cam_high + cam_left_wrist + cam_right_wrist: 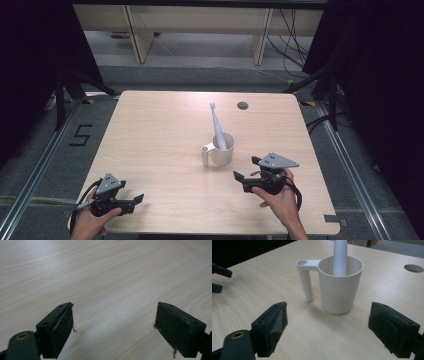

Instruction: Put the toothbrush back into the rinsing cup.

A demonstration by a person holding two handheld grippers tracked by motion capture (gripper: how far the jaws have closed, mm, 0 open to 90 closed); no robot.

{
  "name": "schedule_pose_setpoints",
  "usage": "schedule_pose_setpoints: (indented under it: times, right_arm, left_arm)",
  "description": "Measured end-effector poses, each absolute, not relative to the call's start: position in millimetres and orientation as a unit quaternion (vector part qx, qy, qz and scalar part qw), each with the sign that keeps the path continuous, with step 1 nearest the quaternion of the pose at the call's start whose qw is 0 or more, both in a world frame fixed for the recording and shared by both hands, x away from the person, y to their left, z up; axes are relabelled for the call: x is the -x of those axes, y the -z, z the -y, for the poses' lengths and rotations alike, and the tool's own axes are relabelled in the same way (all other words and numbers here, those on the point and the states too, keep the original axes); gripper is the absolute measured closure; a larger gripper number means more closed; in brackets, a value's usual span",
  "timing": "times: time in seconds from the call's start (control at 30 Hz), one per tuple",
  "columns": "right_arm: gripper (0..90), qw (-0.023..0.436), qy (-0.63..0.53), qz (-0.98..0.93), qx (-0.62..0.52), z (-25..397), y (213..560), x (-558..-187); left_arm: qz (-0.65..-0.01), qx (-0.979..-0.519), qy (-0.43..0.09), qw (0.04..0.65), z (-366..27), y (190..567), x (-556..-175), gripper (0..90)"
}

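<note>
Overhead, toothbrush (216, 125) leaning in cup (223, 149), grippers apart

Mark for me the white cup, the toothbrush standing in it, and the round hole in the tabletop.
white cup (339, 290), right gripper view, on the outer wall facing the camera.
toothbrush (216, 122), high view, on the handle above the cup's rim.
round hole (242, 105), high view, at its centre near the table's far edge.
</note>
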State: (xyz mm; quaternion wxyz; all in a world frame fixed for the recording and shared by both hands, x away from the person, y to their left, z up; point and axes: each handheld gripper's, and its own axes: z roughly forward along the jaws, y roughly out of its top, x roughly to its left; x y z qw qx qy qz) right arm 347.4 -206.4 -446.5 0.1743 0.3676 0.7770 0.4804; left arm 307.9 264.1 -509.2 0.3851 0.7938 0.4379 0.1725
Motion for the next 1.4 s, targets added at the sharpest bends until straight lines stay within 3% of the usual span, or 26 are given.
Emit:
schedule_pose_setpoints:
  times: [0.77,0.93,1.13,1.4]
  right_arm:
    - [15.7,0.161,-0.475,-0.782,-0.371,216.7,467.7,-321.3]
    - [15.7,0.137,-0.467,-0.782,-0.389,217.3,469.8,-315.0]
    - [15.7,0.155,-0.465,-0.783,-0.383,222.5,471.9,-312.3]
    - [15.7,0.145,-0.459,-0.778,-0.404,231.8,473.8,-303.8]
  left_arm:
    - [-0.434,-0.794,-0.176,0.388,-263.7,509.5,-307.9,14.7]
    - [-0.432,-0.796,-0.173,0.386,-265.0,508.3,-308.1,14.7]
    - [-0.432,-0.797,-0.173,0.386,-264.7,508.2,-308.0,14.7]
    - [-0.433,-0.796,-0.174,0.387,-264.7,508.4,-308.1,14.8]
